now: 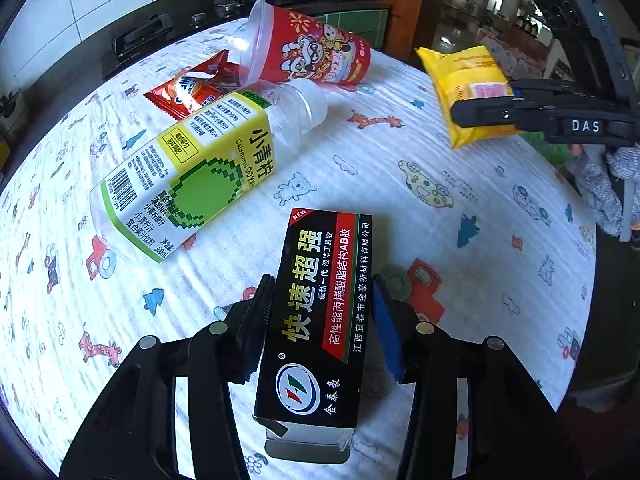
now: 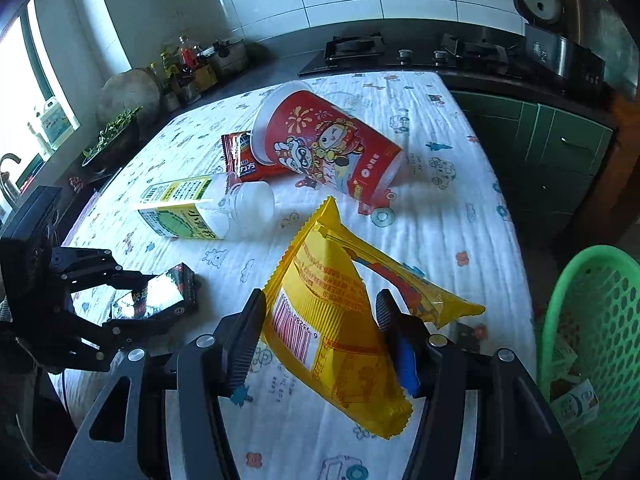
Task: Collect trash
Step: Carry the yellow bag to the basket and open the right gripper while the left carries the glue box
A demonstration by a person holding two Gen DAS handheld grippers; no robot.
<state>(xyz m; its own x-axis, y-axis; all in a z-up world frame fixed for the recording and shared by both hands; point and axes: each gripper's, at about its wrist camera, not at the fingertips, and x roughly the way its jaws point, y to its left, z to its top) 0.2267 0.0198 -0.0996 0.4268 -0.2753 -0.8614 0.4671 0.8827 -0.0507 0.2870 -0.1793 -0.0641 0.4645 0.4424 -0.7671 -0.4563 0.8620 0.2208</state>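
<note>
Left wrist view: left gripper clamps the black box, long axis pointing away, near table edge, while right gripper apparently pinches the tilted yellow wrapper

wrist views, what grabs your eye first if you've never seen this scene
The left gripper clamps a black glue box at the near edge of the cartoon-print tablecloth, while the right gripper pinches a yellow snack bag lifted off the cloth. Behind them lie a tipped red cartoon cup, a red wrapper under its rim, and a plastic juice bottle; a green basket waits beside the table, right.
</note>
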